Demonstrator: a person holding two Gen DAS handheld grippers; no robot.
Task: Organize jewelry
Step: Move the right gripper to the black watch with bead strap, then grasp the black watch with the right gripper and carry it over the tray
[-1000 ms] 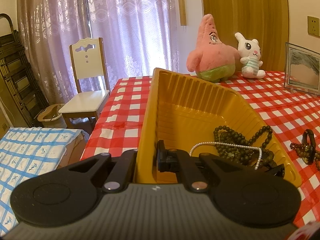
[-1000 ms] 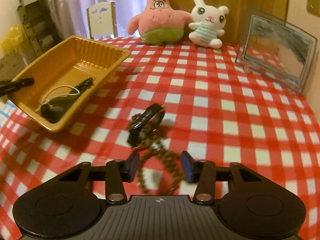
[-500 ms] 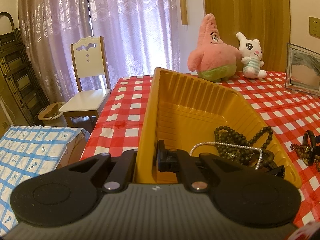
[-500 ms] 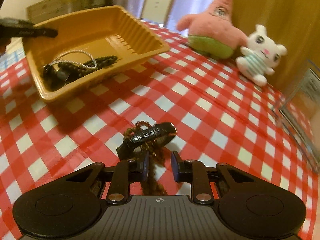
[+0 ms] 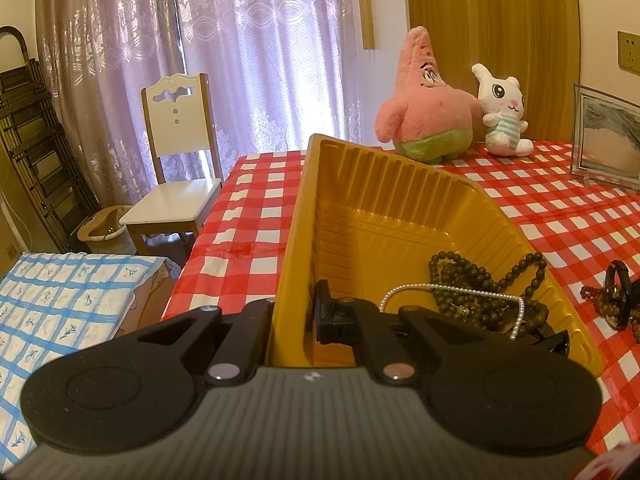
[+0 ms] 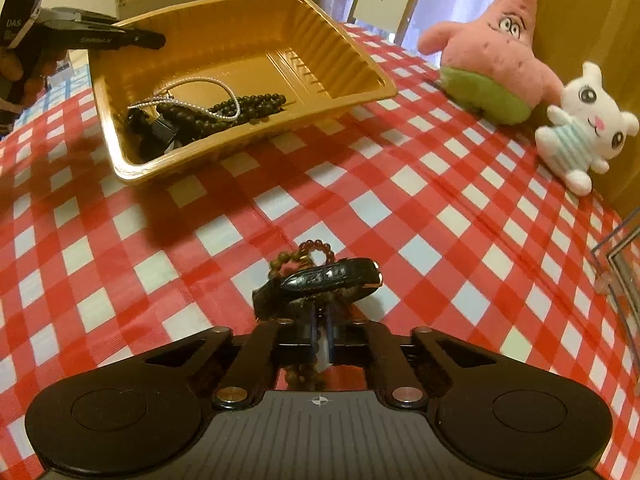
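Observation:
A yellow tray (image 5: 400, 216) stands on the checked table, and my left gripper (image 5: 292, 320) is shut on its near wall, one finger outside and one inside. In the tray lie dark green beads (image 5: 472, 288), a pearl strand (image 5: 440, 290) and a small black item. The right wrist view shows the same tray (image 6: 360, 68) at the upper left, with the left gripper (image 6: 152, 40) at its corner. Closer in that view, my right gripper (image 6: 320, 328) is shut on a brown bead strand (image 6: 304, 256). A black bangle (image 6: 320, 280) lies on the beads, just ahead of the fingertips.
A pink star plush (image 6: 496, 52) and a white rabbit plush (image 6: 580, 128) sit at the far side of the table. A glass picture frame (image 5: 608, 136) stands at the right. A white chair (image 5: 180, 168) and a blue-checked cloth (image 5: 60, 300) are beyond the table's left edge.
My right gripper's jaws have closed on the brown beads by the black bangle, and it has rolled and come nearer to them. The left gripper and the tray have not moved.

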